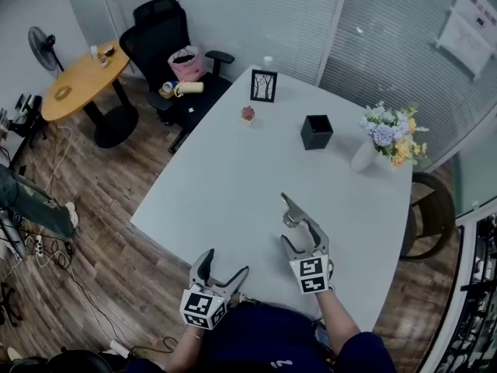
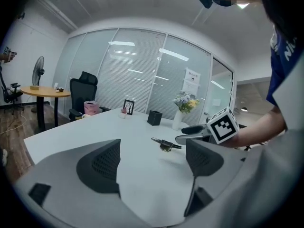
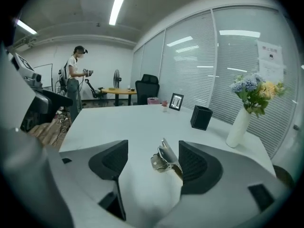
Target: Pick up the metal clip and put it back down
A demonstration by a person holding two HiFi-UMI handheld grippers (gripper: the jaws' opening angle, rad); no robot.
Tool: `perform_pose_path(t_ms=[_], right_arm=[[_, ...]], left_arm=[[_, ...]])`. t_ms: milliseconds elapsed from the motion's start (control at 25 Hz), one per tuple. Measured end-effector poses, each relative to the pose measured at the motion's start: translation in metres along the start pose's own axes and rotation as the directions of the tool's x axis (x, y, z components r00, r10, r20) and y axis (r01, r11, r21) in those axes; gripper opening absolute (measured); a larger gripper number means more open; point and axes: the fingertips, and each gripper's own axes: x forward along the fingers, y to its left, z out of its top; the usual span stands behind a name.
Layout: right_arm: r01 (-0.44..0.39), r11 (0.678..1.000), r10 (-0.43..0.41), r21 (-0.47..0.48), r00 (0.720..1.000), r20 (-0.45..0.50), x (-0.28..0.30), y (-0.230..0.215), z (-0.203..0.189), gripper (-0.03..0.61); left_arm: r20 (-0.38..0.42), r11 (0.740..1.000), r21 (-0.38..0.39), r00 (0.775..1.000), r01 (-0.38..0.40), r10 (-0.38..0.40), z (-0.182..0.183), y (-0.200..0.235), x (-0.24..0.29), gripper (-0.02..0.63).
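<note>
- The fingers [image 3: 110, 164] of the right gripper [image 3: 153, 147] stood well apart, gripping nothing.
- The metal clip [image 3: 165, 156] lay on the white table [image 1: 233, 169] between them.
- The left gripper [image 1: 227, 264] gaped empty.

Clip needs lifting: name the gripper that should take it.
Right, probably. The right gripper has the clip between its open jaws; the left gripper sits farther back at the table edge.

nothing really readable here. the paper notice [image 1: 469, 20] on the glass wall [image 1: 388, 29] around 1 o'clock has print, way too small. white lettering on the blue shirt [image 2: 281, 56] is cut off.
</note>
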Motion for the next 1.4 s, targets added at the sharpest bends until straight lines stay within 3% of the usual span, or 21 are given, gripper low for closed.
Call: perform_pose_path(t_ms=[320, 560, 920, 1200, 1280, 1400], right_arm=[[0.008, 0.996, -0.015, 0.083, 0.996, 0.084, -0.075, 0.020, -0.001, 0.348], [0.073, 0.977, -0.105, 0.200, 0.983, 0.151, -0.128, 0.028, -0.014, 0.348], [0.204, 0.938, -0.243, 0.279, 0.963, 0.112, -0.174, 0.027, -0.052, 0.345], [0.211, 0.943, -0.247, 0.258, 0.962, 0.119, -0.183, 0.031, -0.051, 0.344], [0.204, 0.946, -0.241, 0.251, 0.962, 0.128, -0.184, 0.034, -0.048, 0.313], [0.200, 0.952, -0.238, 0.232, 0.959, 0.152, -0.185, 0.039, -0.044, 0.182]], left_arm=[[-0.007, 0.993, 0.032, 0.993, 0.115, -0.115, 0.000, -0.029, 0.007, 0.431], [-0.024, 0.977, 0.057, 0.978, 0.207, -0.206, -0.003, -0.054, 0.011, 0.431], [-0.058, 0.949, 0.090, 0.953, 0.302, -0.297, -0.014, -0.086, 0.008, 0.431], [-0.042, 0.932, 0.104, 0.938, 0.347, -0.344, -0.011, -0.099, -0.003, 0.426], [-0.034, 0.929, 0.112, 0.935, 0.354, -0.352, -0.011, -0.101, -0.007, 0.387], [-0.030, 0.926, 0.129, 0.935, 0.355, -0.354, -0.014, -0.102, -0.013, 0.262]])
